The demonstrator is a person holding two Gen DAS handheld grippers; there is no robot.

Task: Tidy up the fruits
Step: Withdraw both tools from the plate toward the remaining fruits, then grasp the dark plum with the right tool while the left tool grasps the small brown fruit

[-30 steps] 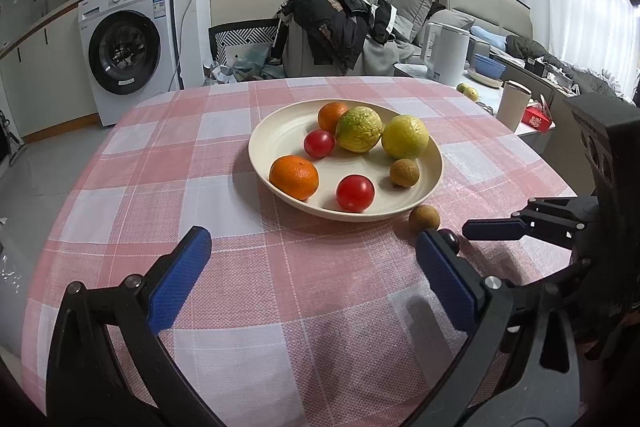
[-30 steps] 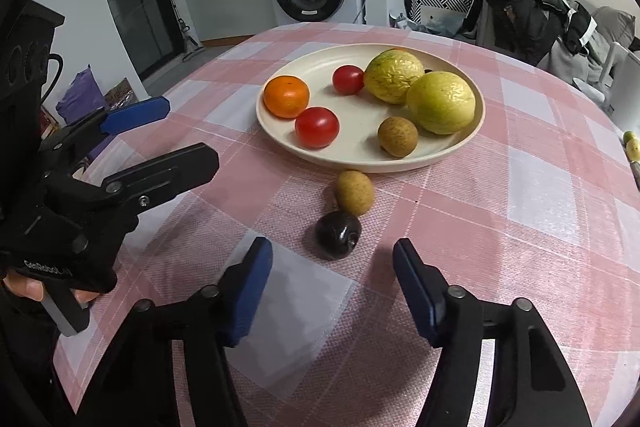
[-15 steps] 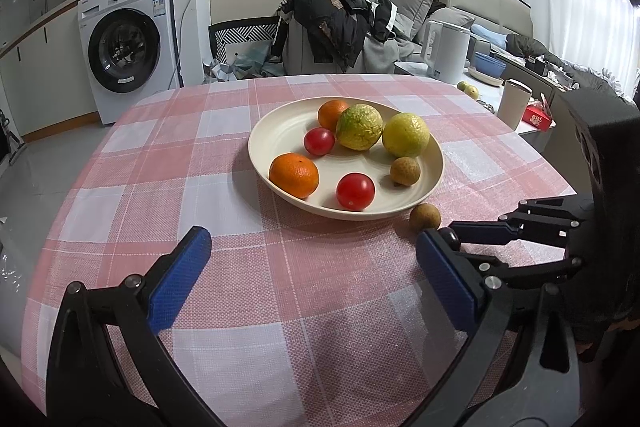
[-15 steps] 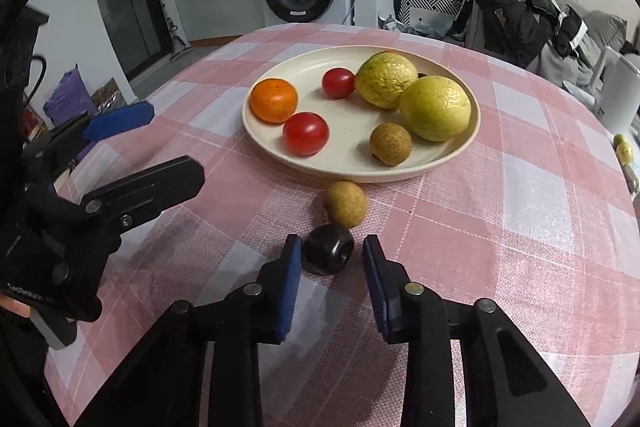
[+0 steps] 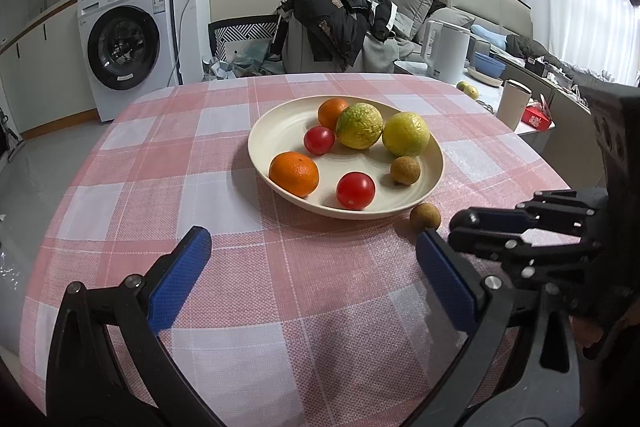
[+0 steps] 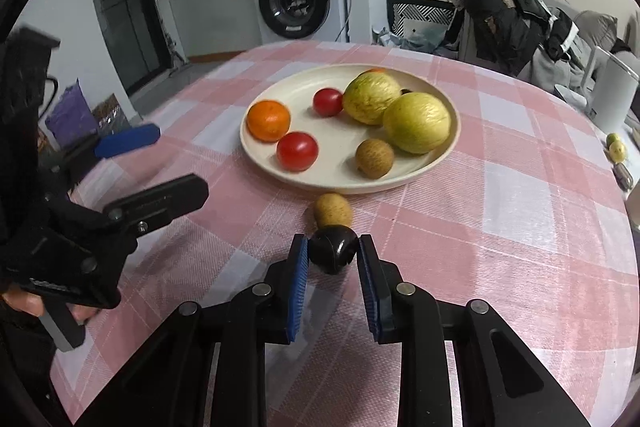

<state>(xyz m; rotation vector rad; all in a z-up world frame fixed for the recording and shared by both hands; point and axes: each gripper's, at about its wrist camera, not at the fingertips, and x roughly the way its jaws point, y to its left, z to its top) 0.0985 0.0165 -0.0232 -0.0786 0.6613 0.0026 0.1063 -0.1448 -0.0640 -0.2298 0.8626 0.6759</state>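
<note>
A cream plate point(image 6: 280, 83) on the pink checked tablecloth holds two oranges, two red tomatoes, two yellow-green citrus fruits and a brown longan point(image 6: 375, 158). Just outside its near rim lies a second longan point(image 6: 333, 210). Right behind that, my right gripper point(image 6: 333, 254) is shut on a small dark round fruit point(image 6: 333, 253), its blue pads pressing both sides. My left gripper point(image 5: 312, 267) hovers open over the cloth with nothing between its fingers. In the left wrist view the right gripper point(image 5: 466, 227) sits beside the loose longan point(image 5: 425, 217), and the plate point(image 5: 276, 131) lies ahead.
A washing machine point(image 5: 124, 45) stands beyond the table. A chair piled with dark clothes point(image 5: 332, 19) is behind the far edge. A white kettle point(image 5: 446, 51) and a cup point(image 5: 513, 105) stand on a side surface at the right. The table edge curves close at the left.
My right gripper closed from wide open onto the dark fruit and crept slightly forward. The left gripper stayed put and open.
</note>
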